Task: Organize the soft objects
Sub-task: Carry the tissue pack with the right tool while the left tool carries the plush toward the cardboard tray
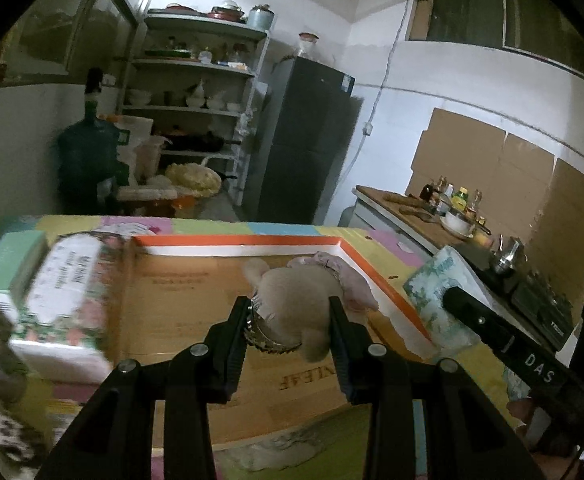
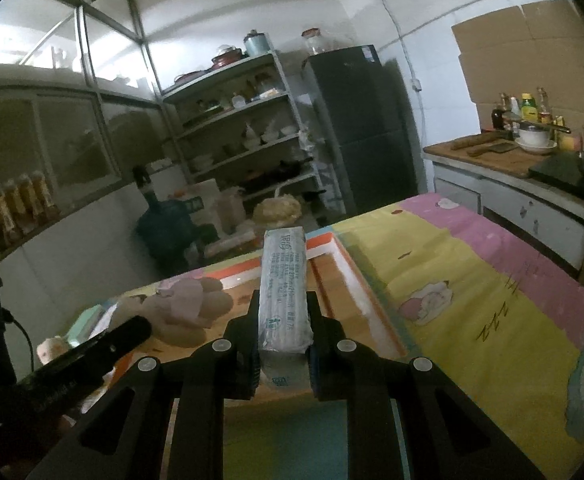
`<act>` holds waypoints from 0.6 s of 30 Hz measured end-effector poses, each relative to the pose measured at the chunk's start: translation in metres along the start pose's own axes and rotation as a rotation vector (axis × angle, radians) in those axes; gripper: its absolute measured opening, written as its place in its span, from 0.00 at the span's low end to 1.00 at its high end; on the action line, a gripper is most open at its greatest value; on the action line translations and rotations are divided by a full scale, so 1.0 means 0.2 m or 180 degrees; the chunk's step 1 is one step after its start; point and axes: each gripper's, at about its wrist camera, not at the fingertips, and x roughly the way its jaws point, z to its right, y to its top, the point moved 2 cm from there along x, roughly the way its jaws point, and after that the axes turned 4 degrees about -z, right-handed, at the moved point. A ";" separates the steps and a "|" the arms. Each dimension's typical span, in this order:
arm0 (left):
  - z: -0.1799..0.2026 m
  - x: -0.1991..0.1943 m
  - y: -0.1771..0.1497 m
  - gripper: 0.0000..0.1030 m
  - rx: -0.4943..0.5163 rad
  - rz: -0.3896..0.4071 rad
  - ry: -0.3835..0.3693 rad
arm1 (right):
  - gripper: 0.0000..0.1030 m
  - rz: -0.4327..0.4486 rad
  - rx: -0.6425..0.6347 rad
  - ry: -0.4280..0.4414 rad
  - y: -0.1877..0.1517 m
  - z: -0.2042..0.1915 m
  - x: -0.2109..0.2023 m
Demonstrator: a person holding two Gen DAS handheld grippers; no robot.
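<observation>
Carrying a plush toy [image 1: 292, 312] clamped between the left gripper [image 1: 290, 320] fingers and a tissue pack [image 2: 284, 300] pinched in the right gripper [image 2: 284, 328], both above the box [image 1: 252, 246] beyond the fingertips — risking slippage, soft squashy loads, narrow bite.

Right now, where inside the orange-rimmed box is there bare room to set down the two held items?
Bare cardboard floor lies left of the plush toy, toward the box left wall. The far right corner is crowded by pink cloth. Outside, tissue packs crowd the left.

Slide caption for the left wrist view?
Left gripper shut on a beige plush toy above the orange-rimmed box.
</observation>
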 end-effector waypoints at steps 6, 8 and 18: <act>0.06 0.13 -0.01 0.37 -0.0028 -0.0115 -0.0010 | 0.18 -0.0127 0.0020 -0.0041 0.02 0.09 0.11; 0.07 0.16 -0.02 0.37 -0.0041 -0.0162 -0.0007 | 0.18 -0.0173 0.0043 -0.0030 0.02 0.12 0.14; 0.09 0.28 -0.06 0.37 -0.0058 -0.0434 -0.0029 | 0.18 -0.0401 0.0099 0.0072 0.00 0.18 0.26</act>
